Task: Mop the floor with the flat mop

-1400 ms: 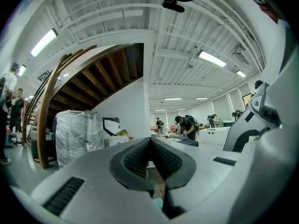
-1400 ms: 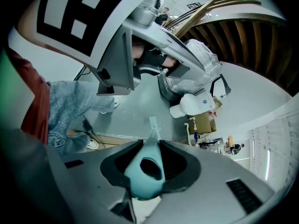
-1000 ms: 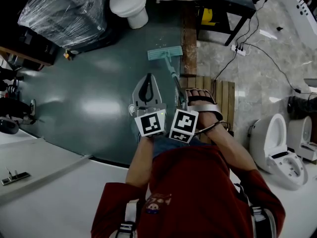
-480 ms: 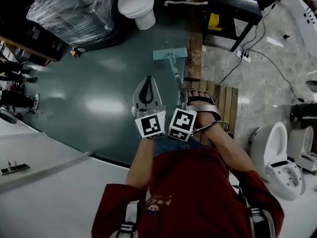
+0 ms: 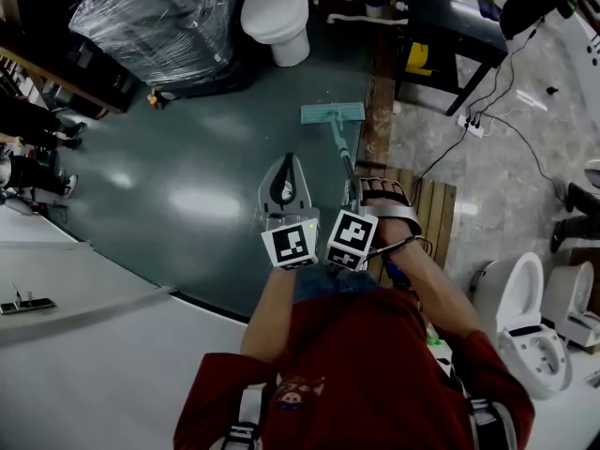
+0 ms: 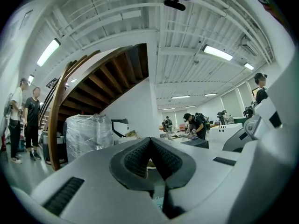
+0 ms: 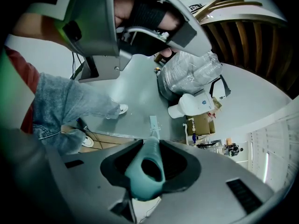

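- A red sweatshirt, with a small printed figure on the chest, is covering the person.
- Below, blue jeans and a white shoe are showing.
- Over both shoulders, pale straps are running.
- The left gripper and right gripper are wearing grey shells, black ribbed fingers and black-and-white marker cubes.
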